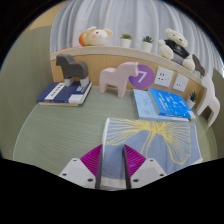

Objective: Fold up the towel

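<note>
The gripper [112,163] has its purple pads [93,160] clenched on the near edge of the towel [150,140], whose folds hide the fingertips. The towel lies at the tabletop's [50,130] near edge, spreading rightward. Beyond it lie a blue book [162,103] and a keyboard toy [65,93]; shelf figures are hard to make out.

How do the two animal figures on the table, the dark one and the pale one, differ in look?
The dark horse figure is grey-black, while the pale elephant figure is whitish pink. The horse stands behind the keyboard toy; the elephant stands beside the blue book. The elephant looks bulkier. Both stand upright, beyond the gripper, whose fingers hold the towel.
</note>
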`<action>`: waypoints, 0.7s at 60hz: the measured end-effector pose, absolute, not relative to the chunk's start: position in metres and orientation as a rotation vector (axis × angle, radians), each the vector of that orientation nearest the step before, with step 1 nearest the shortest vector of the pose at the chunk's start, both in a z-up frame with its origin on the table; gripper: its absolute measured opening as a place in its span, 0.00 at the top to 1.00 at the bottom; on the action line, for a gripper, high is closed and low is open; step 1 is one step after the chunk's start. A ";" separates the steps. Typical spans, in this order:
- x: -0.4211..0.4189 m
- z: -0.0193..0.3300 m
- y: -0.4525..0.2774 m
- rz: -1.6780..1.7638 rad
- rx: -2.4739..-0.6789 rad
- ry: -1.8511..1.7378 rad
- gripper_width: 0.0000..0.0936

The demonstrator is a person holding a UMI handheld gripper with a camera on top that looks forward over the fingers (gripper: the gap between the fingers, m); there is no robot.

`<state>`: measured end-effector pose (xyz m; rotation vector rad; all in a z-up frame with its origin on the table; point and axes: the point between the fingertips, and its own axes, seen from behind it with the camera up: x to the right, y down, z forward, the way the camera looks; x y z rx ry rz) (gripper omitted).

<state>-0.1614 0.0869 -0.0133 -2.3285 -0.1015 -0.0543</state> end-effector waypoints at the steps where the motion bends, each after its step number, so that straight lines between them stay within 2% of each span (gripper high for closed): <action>1: -0.159 -0.013 0.088 -0.066 -2.326 -0.098 0.67; 4: -0.154 -0.013 0.089 -0.090 -2.321 -0.091 0.79; 6: -0.148 -0.012 0.090 -0.122 -2.319 -0.092 0.91; 21: -0.148 -0.003 0.089 0.009 -2.372 -0.063 0.96; 34: -0.065 0.100 0.099 0.025 -2.219 -0.050 0.96; 42: 0.016 0.125 0.096 -0.020 -2.192 -0.093 0.95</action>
